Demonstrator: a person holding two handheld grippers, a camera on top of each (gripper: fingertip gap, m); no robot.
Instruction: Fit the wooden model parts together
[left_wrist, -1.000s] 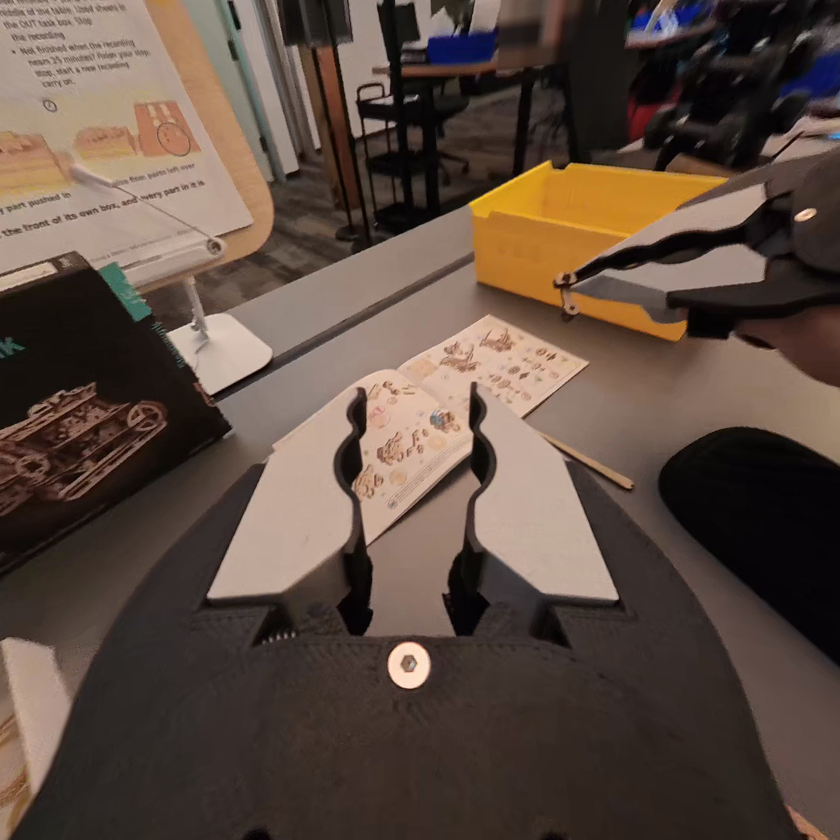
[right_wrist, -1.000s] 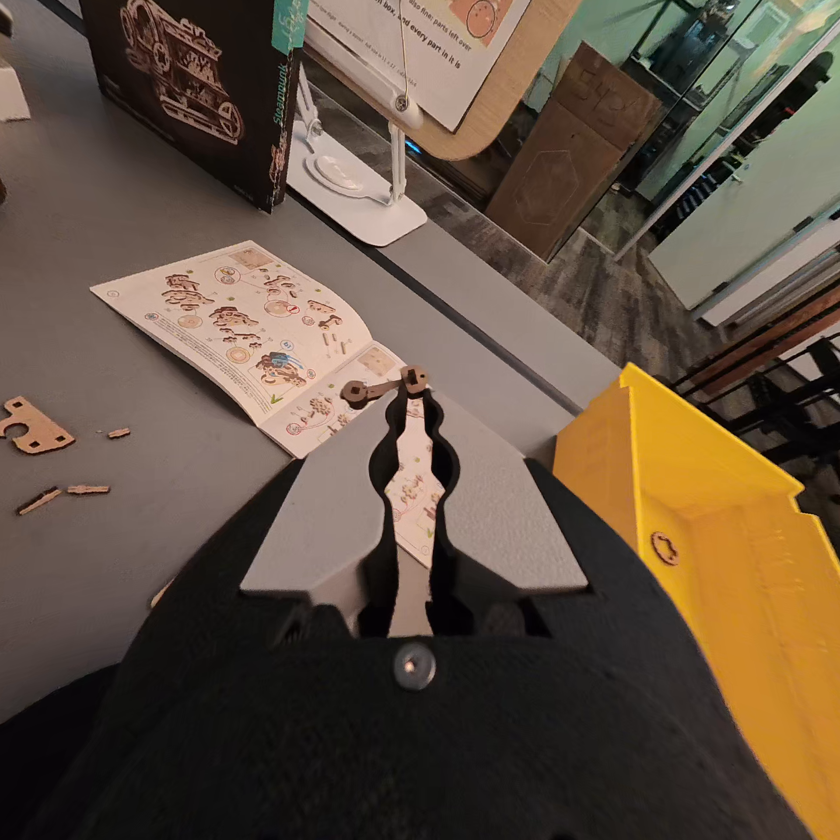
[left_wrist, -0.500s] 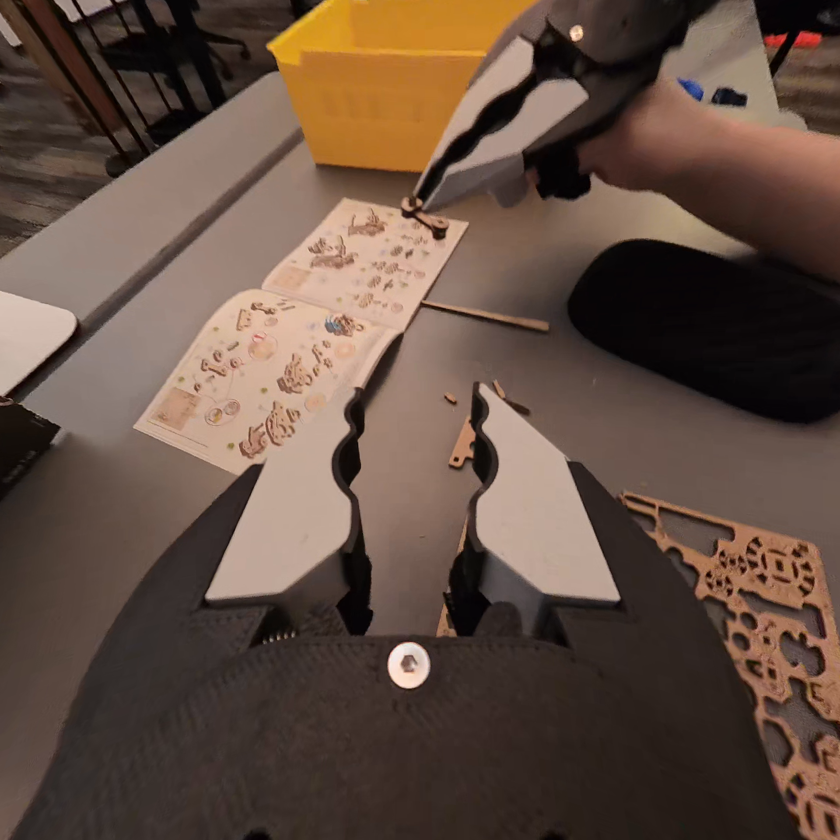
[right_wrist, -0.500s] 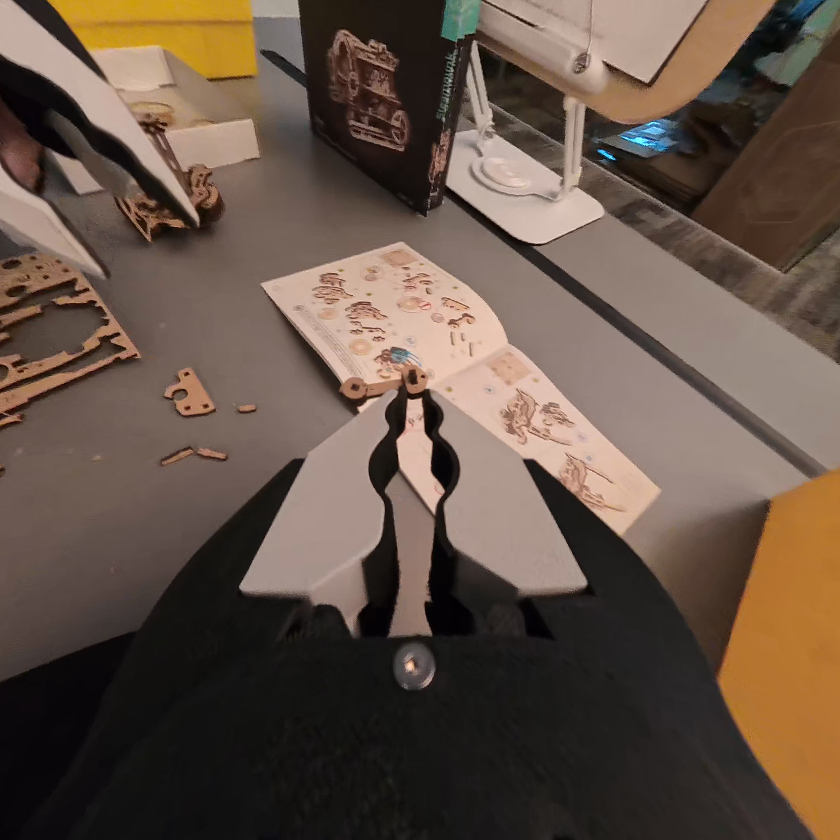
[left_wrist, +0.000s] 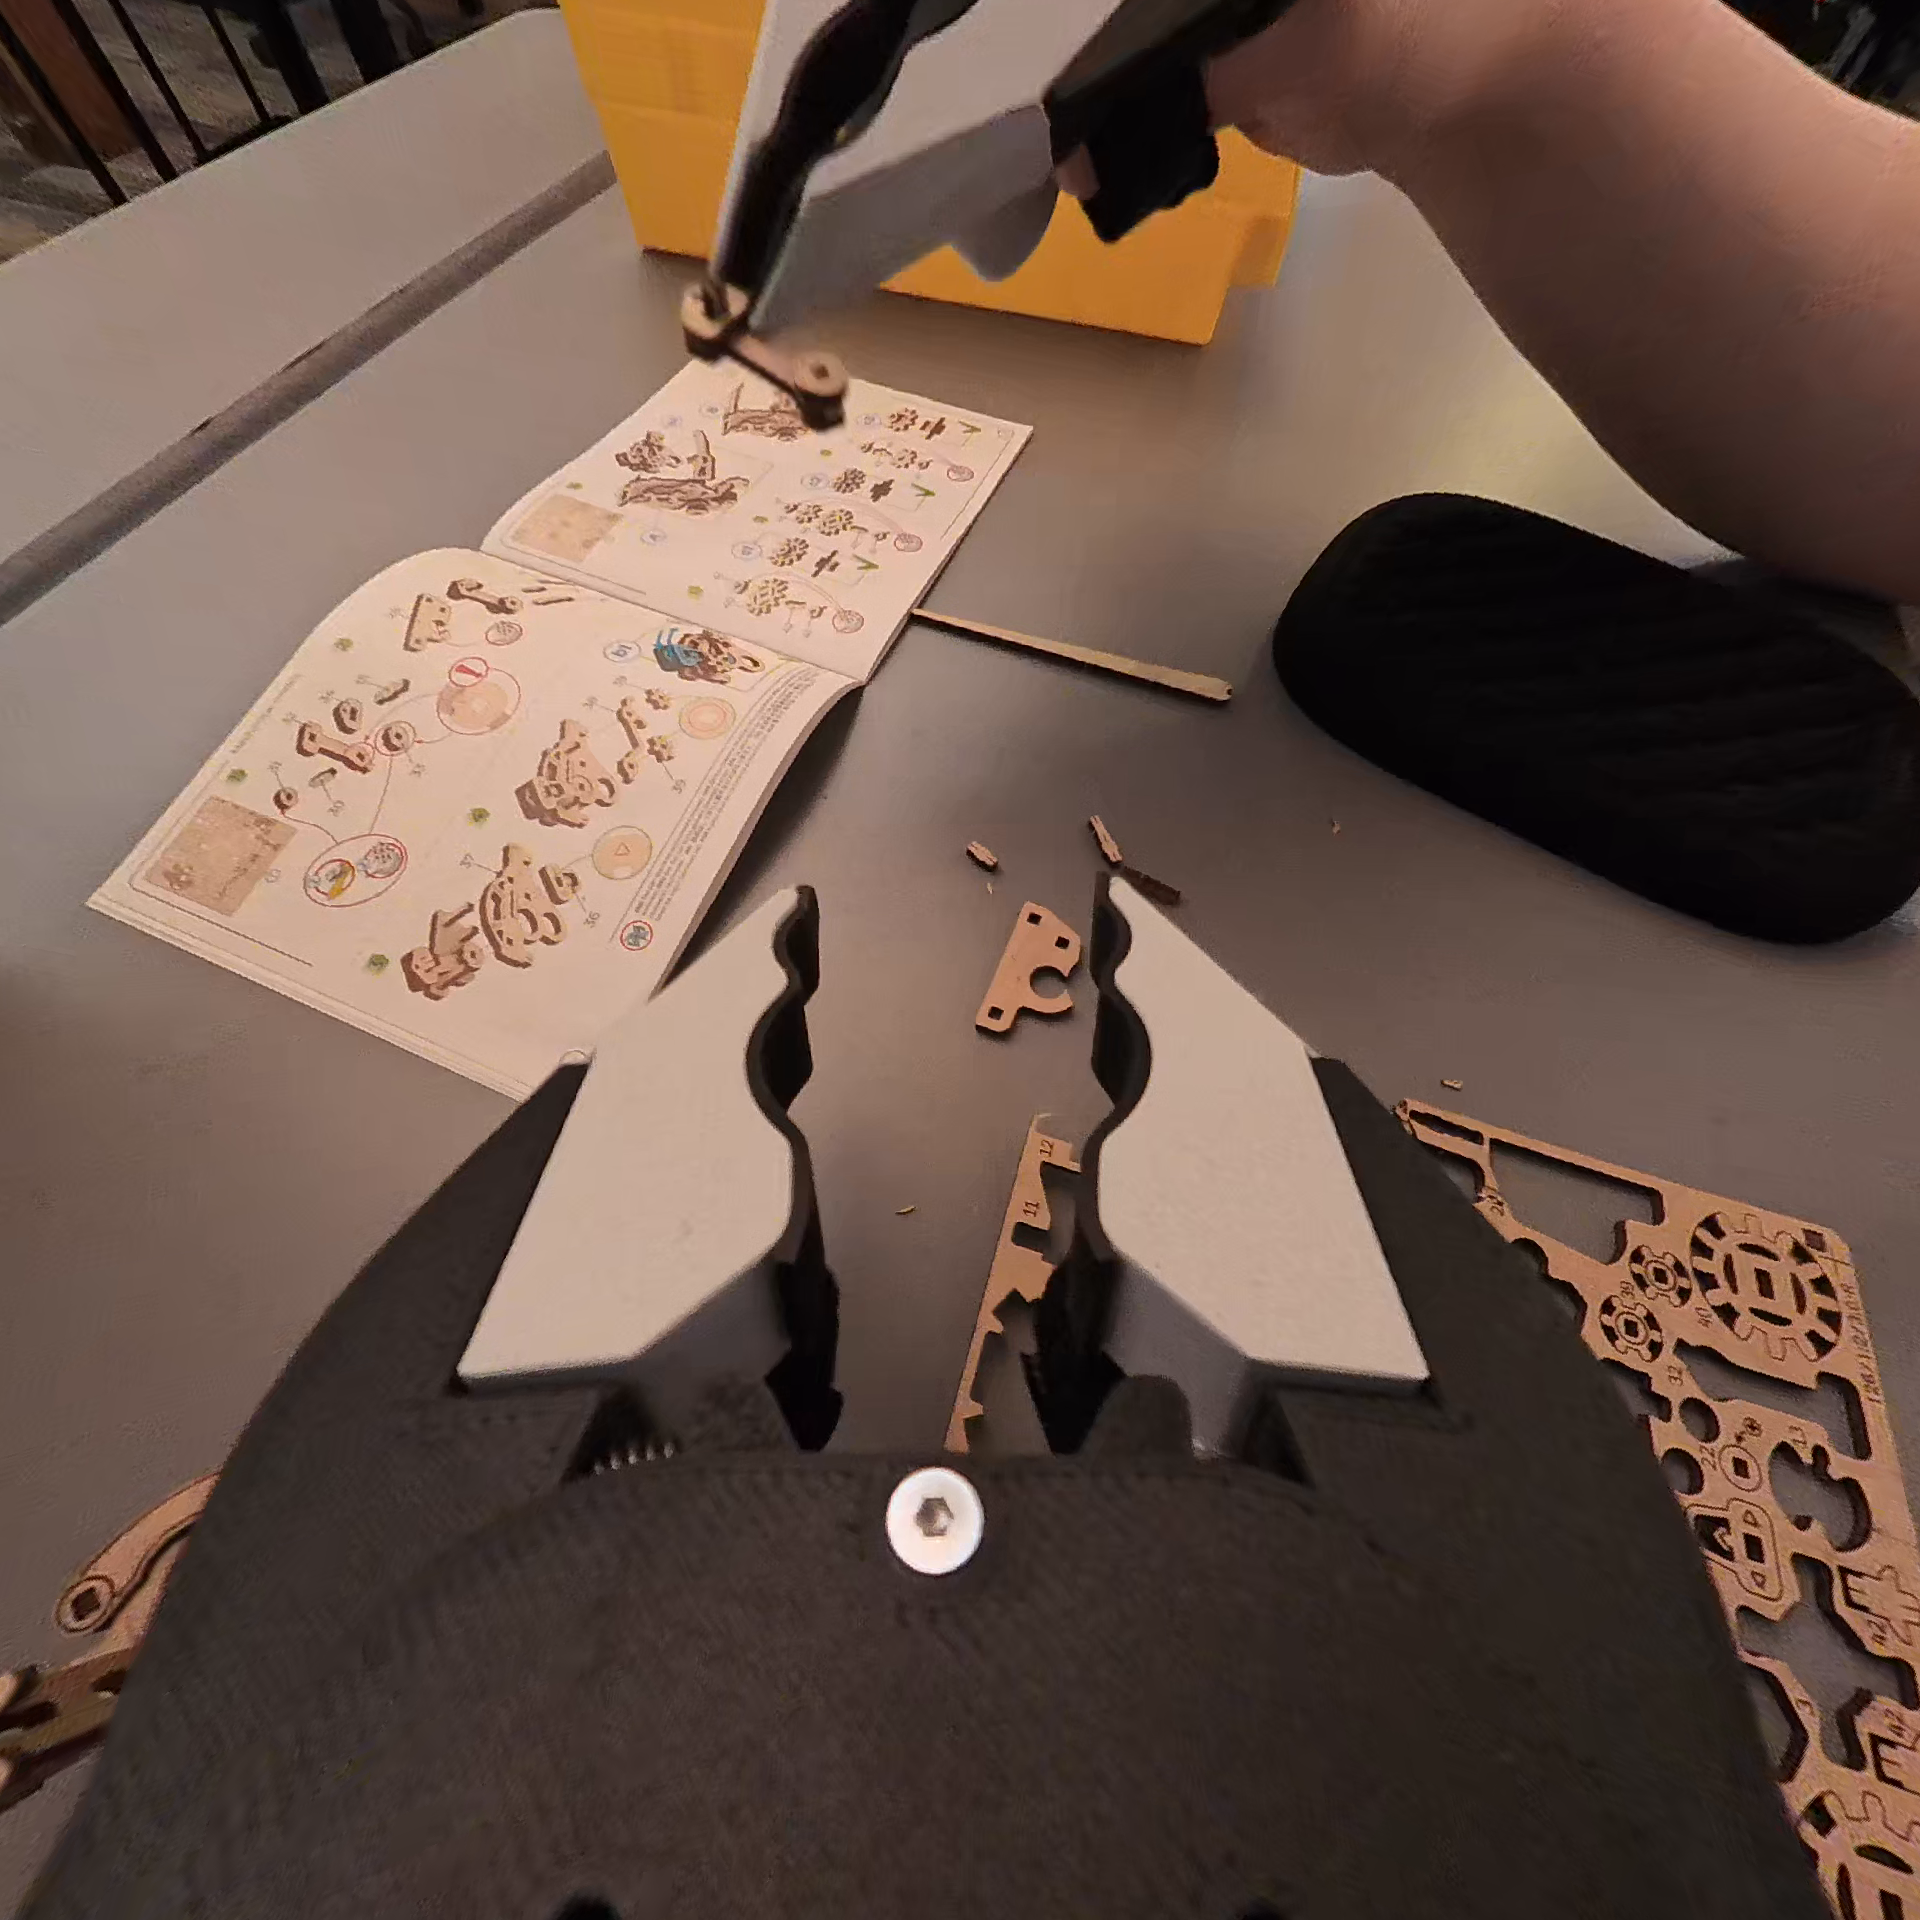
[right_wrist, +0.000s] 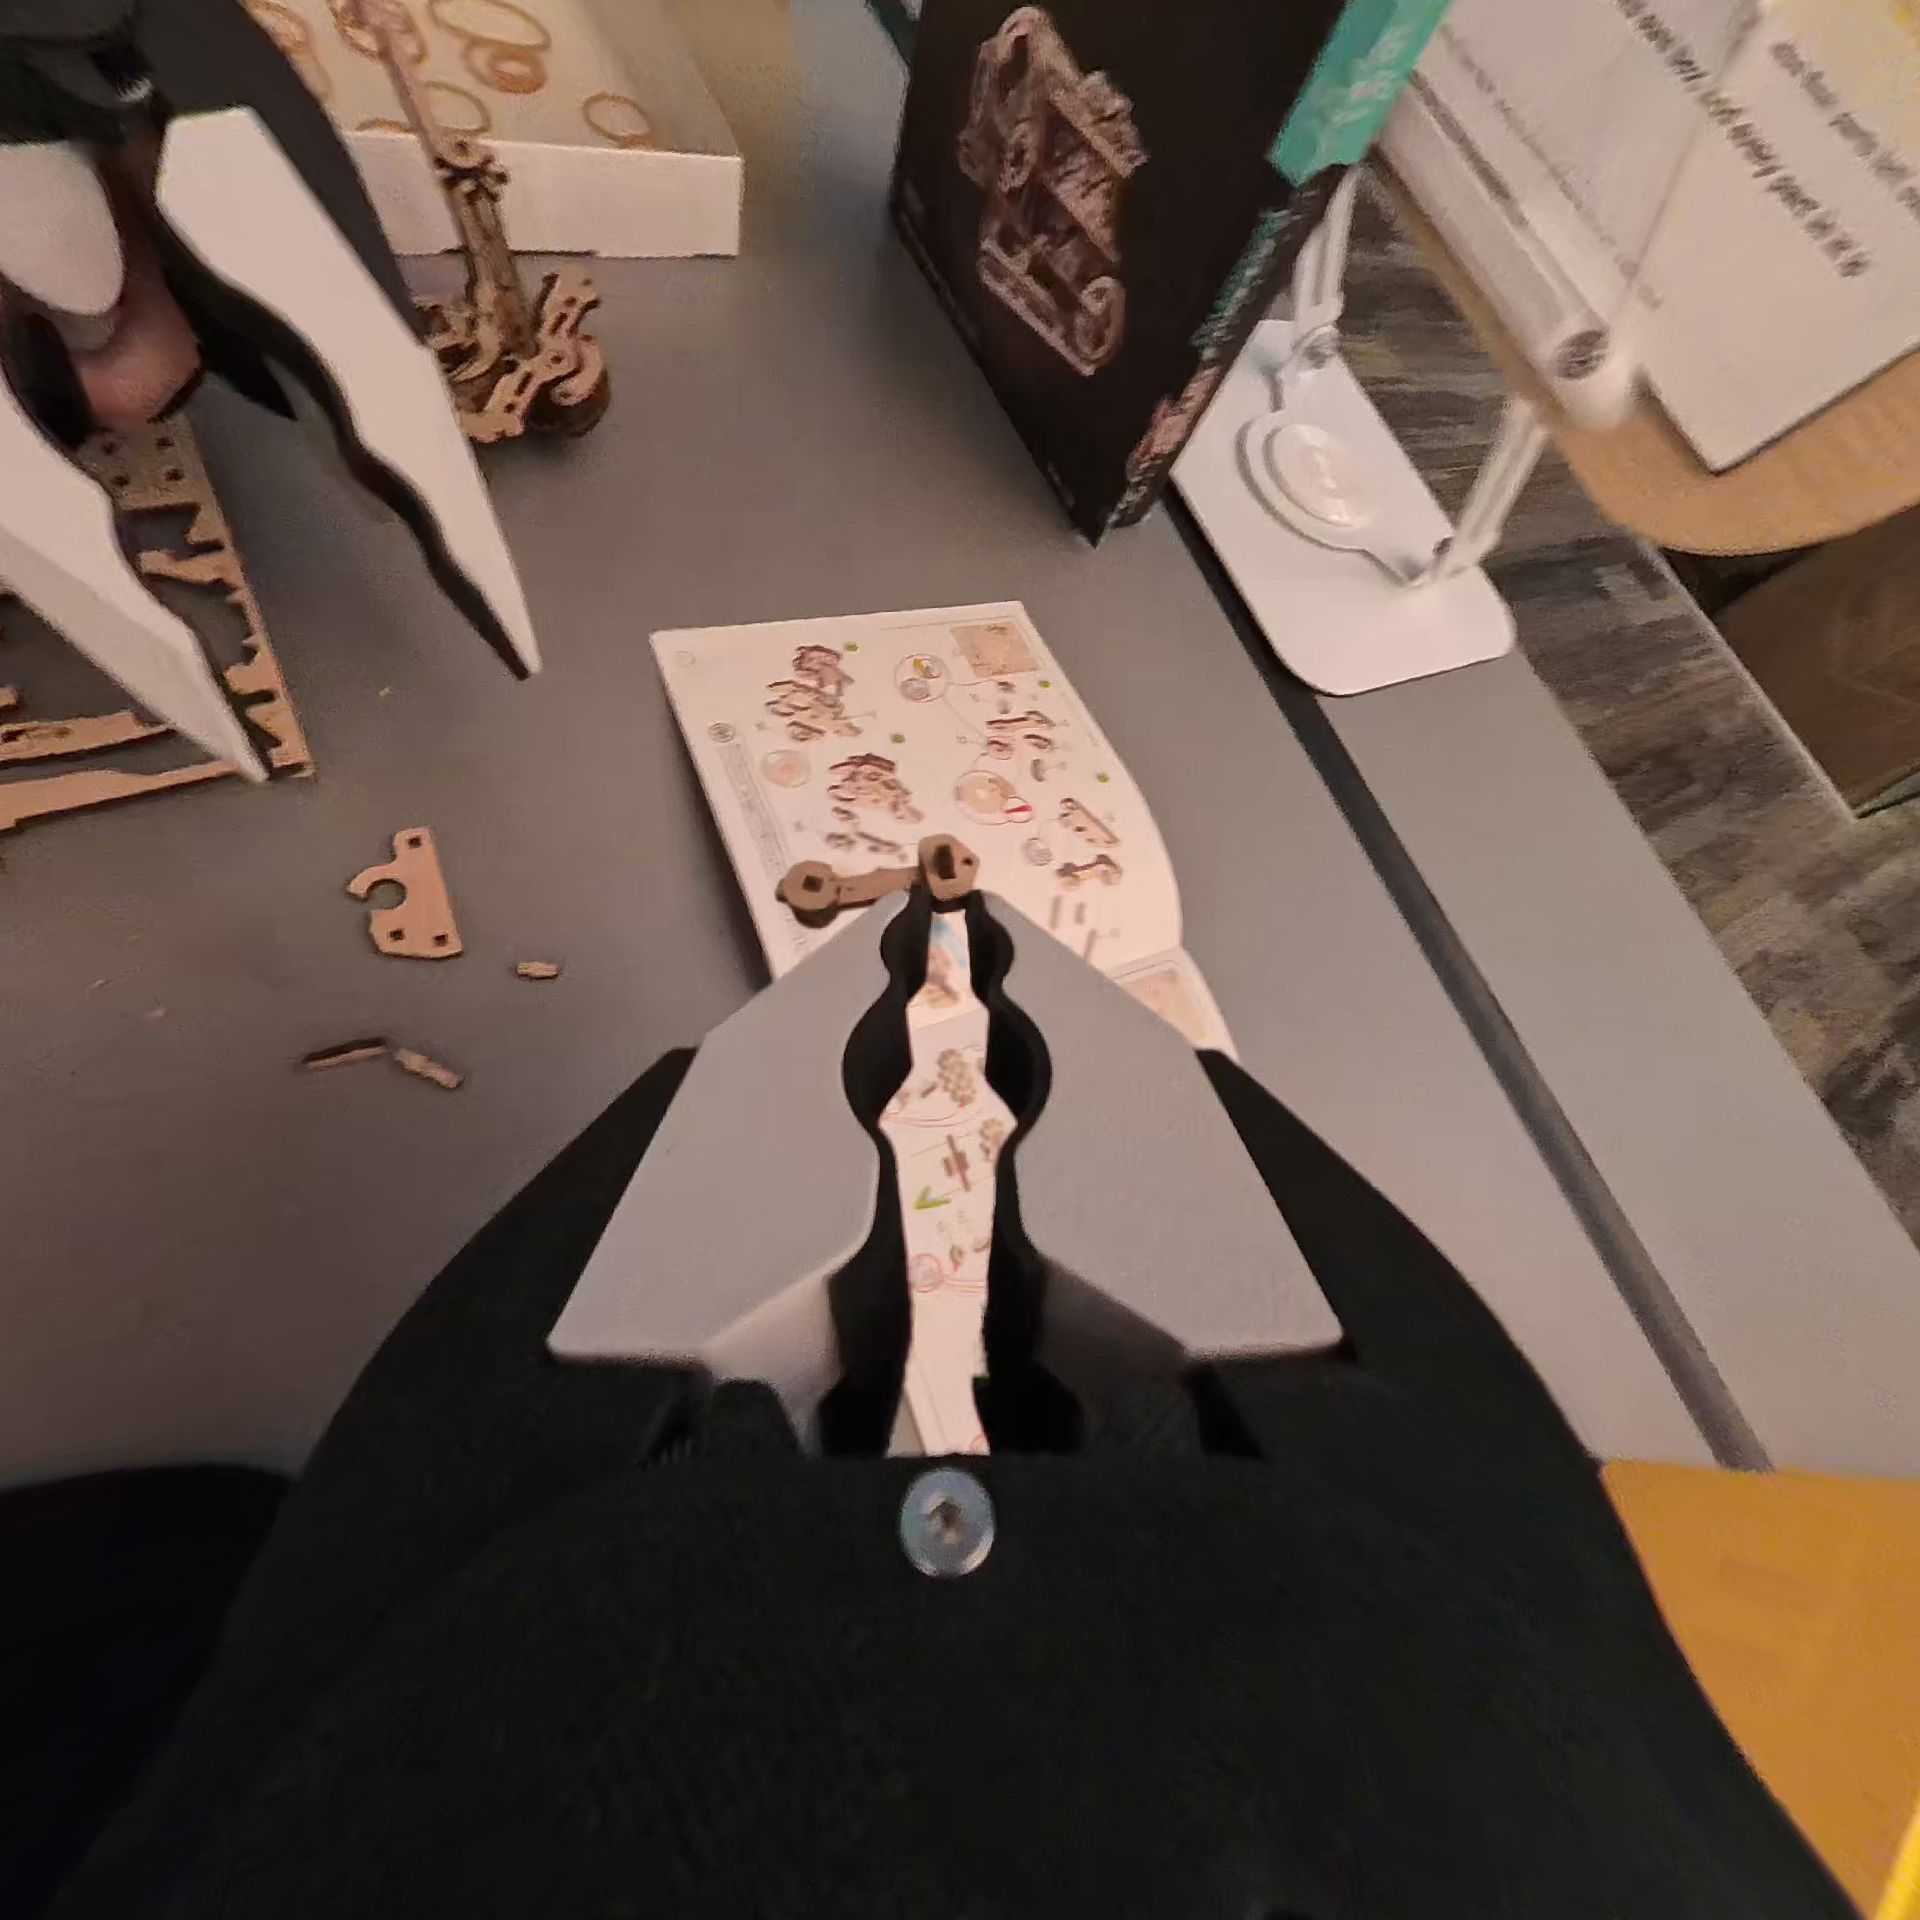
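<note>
My right gripper (right_wrist: 943, 899) is shut on one end of a small dark wooden link arm (right_wrist: 847, 886) and holds it above the open instruction booklet (right_wrist: 914, 748). The left wrist view shows that gripper (left_wrist: 719, 291) and link arm (left_wrist: 774, 364) at the top. My left gripper (left_wrist: 951, 902) is open and empty, low over the grey table. A small flat wooden bracket (left_wrist: 1027, 971) lies just ahead, between its fingertips. The bracket (right_wrist: 408, 899) and the open left gripper (right_wrist: 384, 717) also show in the right wrist view. A partly built wooden model (right_wrist: 509, 343) stands at the back.
A punched-out wooden sheet (left_wrist: 1714, 1403) lies on the right under my left gripper, with small wood scraps (left_wrist: 1127, 862) nearby. A thin wooden stick (left_wrist: 1070, 655), a black pad (left_wrist: 1610, 707), a yellow bin (left_wrist: 1101, 281), a black kit box (right_wrist: 1091, 260) and a white stand base (right_wrist: 1351, 520) surround the booklet. The gap from one gripper's tips to the other's is roughly 12 cm.
My left gripper has swung right and dipped toward the table, bringing the bracket and wooden sheet into view. My right gripper has carried the link arm from beside the yellow bin to over the booklet.
</note>
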